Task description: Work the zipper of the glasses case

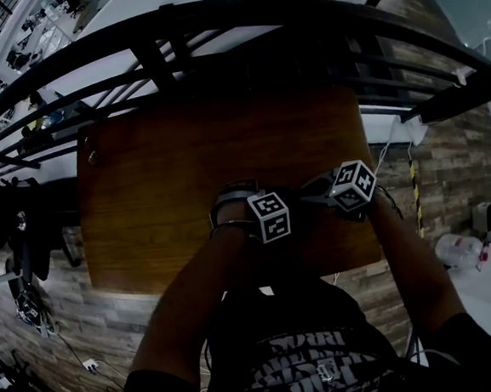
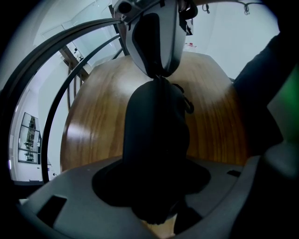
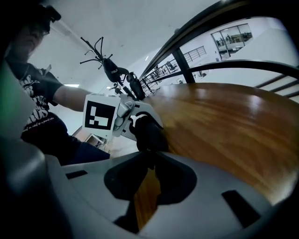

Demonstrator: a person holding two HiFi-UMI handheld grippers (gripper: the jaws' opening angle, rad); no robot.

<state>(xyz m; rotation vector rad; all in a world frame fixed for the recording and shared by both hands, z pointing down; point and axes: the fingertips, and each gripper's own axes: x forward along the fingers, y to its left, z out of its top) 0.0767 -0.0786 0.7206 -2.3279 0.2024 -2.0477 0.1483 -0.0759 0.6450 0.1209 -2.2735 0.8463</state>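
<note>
A black glasses case point(image 2: 156, 135) stands on end over the wooden table point(image 1: 159, 181), and my left gripper point(image 2: 154, 179) points straight down and is shut on its body. From the far side my right gripper point(image 2: 159, 75) reaches the case's top end, its tips pinched together there on the zipper pull, which they hide. In the right gripper view the same tips point(image 3: 150, 156) meet against the case point(image 3: 147, 133), with the left gripper's marker cube point(image 3: 100, 116) just behind. In the head view both grippers point(image 1: 230, 209) point(image 1: 301, 194) sit close together near the table's front edge, covering the case.
A small loop point(image 2: 188, 105) hangs off the case's side. A black metal railing point(image 1: 213, 23) curves beyond the table's far edge. The person's torso point(image 1: 302, 357) is against the front edge. A rack with dark bags point(image 3: 112, 70) stands behind the person.
</note>
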